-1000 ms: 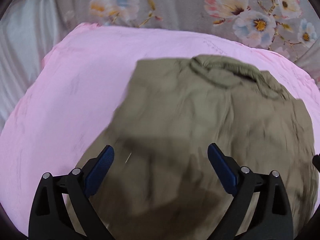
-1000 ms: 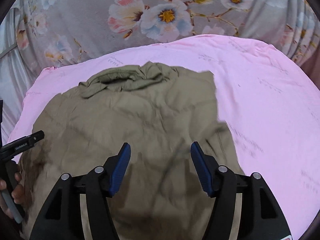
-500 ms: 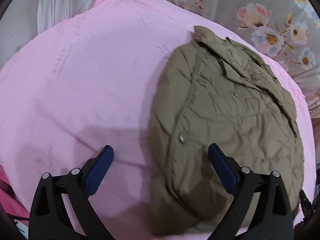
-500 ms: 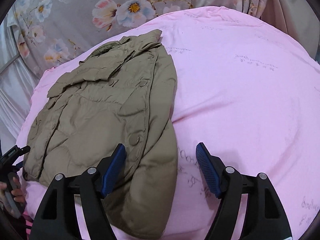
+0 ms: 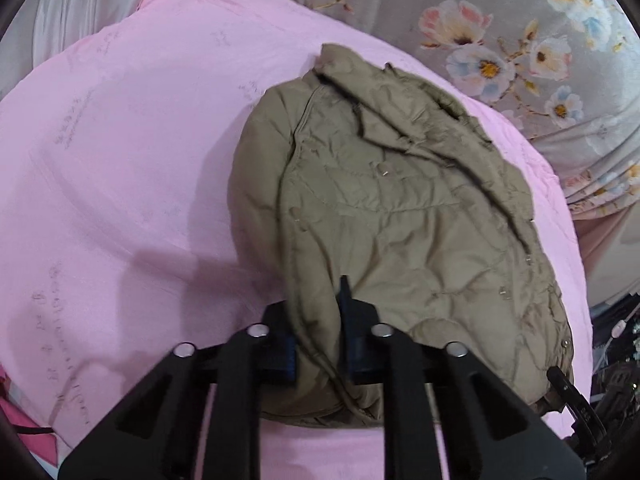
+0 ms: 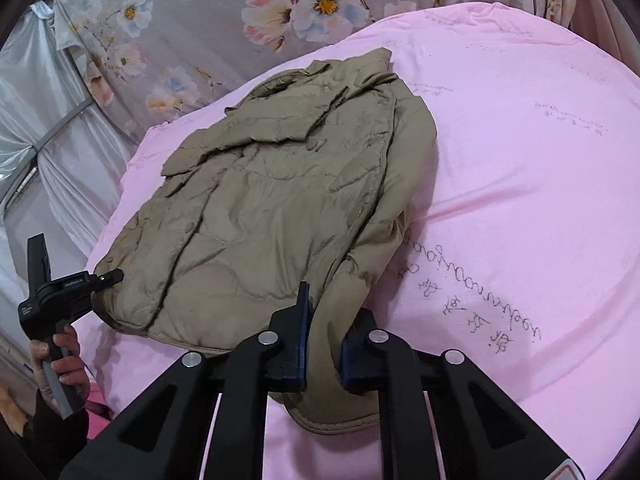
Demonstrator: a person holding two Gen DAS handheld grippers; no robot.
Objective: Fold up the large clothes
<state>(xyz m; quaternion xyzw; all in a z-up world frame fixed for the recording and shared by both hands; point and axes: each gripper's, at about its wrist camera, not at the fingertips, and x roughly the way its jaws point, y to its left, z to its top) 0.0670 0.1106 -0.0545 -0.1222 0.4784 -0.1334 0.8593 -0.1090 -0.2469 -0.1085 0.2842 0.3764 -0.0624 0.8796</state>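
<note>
Olive quilted jacket [image 6: 272, 208] lies flat on my pink sheet [image 6: 520, 184], collar toward the floral curtain [image 6: 208, 28]. My left gripper [image 5: 320, 344] is closing, pinching one near hem corner; my right gripper [image 6: 324, 344] is closing, clamping the other corner's fold.

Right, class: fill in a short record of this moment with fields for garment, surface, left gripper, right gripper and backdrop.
garment: olive quilted jacket, lying flat, collar at the far end
surface: pink sheet with handwriting near the right sleeve
left gripper: jaws closing, jacket's near edge bunched between them
right gripper: jaws closing, sleeve end between them
backdrop: grey floral fabric
</note>
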